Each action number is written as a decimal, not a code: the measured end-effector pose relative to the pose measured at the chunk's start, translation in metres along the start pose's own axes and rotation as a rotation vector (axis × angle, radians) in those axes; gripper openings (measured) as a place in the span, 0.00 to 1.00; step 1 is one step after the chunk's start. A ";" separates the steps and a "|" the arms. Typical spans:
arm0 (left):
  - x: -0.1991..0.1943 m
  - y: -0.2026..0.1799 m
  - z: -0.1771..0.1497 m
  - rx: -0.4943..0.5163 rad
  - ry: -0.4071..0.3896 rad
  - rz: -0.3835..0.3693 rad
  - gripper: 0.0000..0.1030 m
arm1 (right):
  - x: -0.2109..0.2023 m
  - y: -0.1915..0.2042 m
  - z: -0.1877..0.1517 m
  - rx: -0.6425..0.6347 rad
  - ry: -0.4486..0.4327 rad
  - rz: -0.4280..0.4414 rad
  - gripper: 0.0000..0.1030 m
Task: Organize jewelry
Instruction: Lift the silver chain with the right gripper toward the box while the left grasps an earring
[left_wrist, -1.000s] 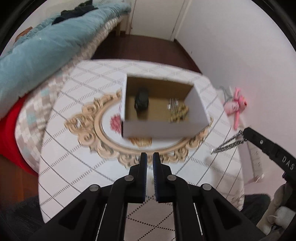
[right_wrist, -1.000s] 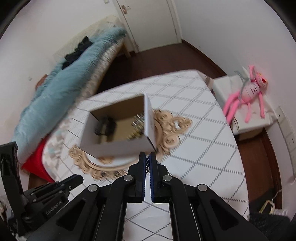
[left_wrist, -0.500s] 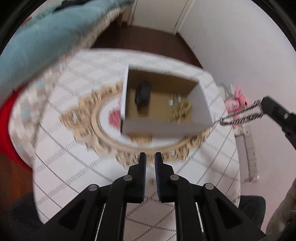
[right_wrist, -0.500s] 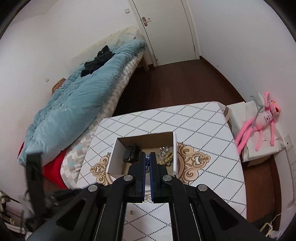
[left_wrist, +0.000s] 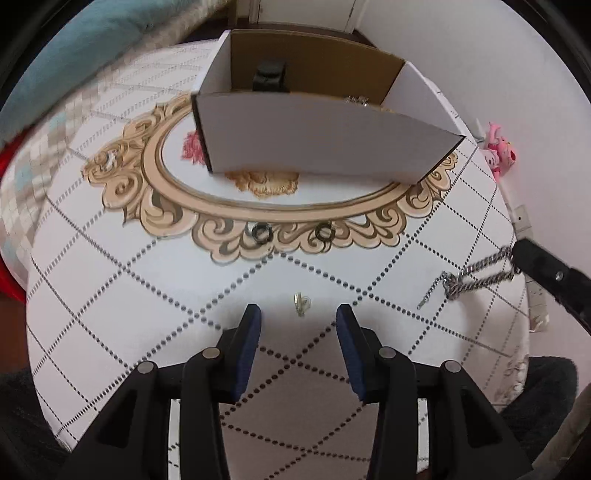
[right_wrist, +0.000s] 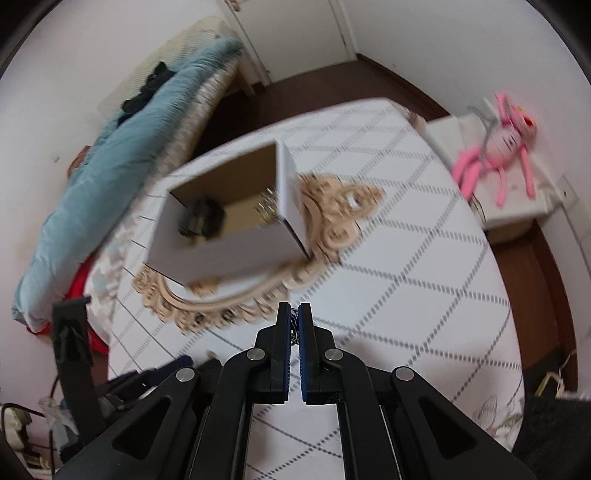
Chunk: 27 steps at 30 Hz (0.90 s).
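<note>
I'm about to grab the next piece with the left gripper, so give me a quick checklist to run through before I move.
1. Left gripper open: ok, jaws stand wide apart.
2. Target between the fingers: ok, the small gold earring lies on the table just ahead of the gap.
3. Right gripper secure: ok, shut on the silver chain.
4. Chain clear of the left gripper's path: ok, it hangs off to the right.
5. Box open to receive: ok, top open.
6. Two rings out of the way: ok, farther ahead.
</note>
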<state>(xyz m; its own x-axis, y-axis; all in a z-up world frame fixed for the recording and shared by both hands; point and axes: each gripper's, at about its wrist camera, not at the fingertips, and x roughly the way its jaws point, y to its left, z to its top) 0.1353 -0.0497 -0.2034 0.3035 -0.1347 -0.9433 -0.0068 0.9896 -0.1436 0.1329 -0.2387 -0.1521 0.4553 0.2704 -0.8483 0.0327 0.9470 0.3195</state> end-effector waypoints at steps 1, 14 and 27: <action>0.000 -0.003 -0.001 0.012 -0.006 0.004 0.37 | 0.002 -0.003 -0.002 0.004 0.004 -0.005 0.04; -0.007 -0.008 0.001 0.064 -0.036 -0.001 0.04 | -0.001 -0.001 0.005 0.007 -0.010 0.000 0.04; -0.105 0.010 0.087 0.019 -0.194 -0.145 0.04 | -0.060 0.062 0.077 -0.101 -0.112 0.181 0.04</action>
<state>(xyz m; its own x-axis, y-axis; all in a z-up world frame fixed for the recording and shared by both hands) 0.1865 -0.0213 -0.0794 0.4776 -0.2653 -0.8376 0.0676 0.9616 -0.2660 0.1761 -0.2099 -0.0485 0.5413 0.4223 -0.7271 -0.1452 0.8987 0.4139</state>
